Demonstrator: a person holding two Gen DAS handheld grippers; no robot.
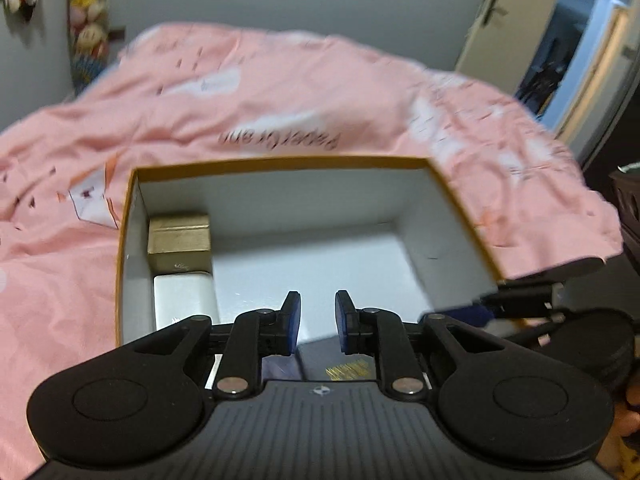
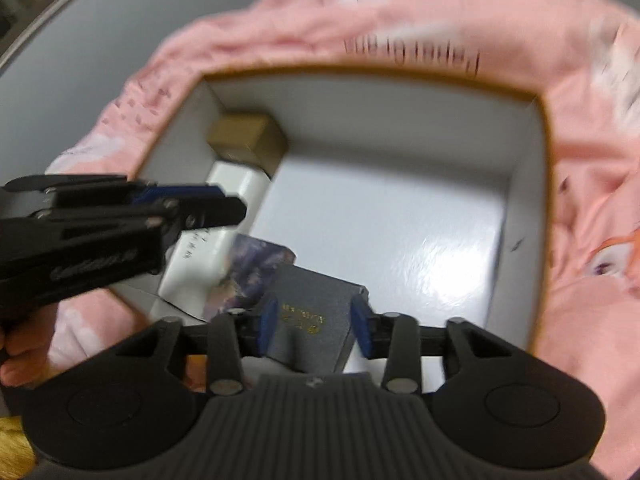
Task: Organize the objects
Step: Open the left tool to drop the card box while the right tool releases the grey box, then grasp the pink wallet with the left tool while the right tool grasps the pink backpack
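Observation:
An open cardboard box with white inside walls and an orange-brown rim lies on a pink bedspread. Inside it along the left wall sit a gold box and a white box. A purple patterned box leans next to a grey box with gold print. My right gripper is shut on the grey box at the near edge. My left gripper hovers open and empty over the box; in the right wrist view it comes in from the left.
The pink bedspread surrounds the box on all sides. A grey wall and a door stand behind the bed. Dark objects sit at the right edge.

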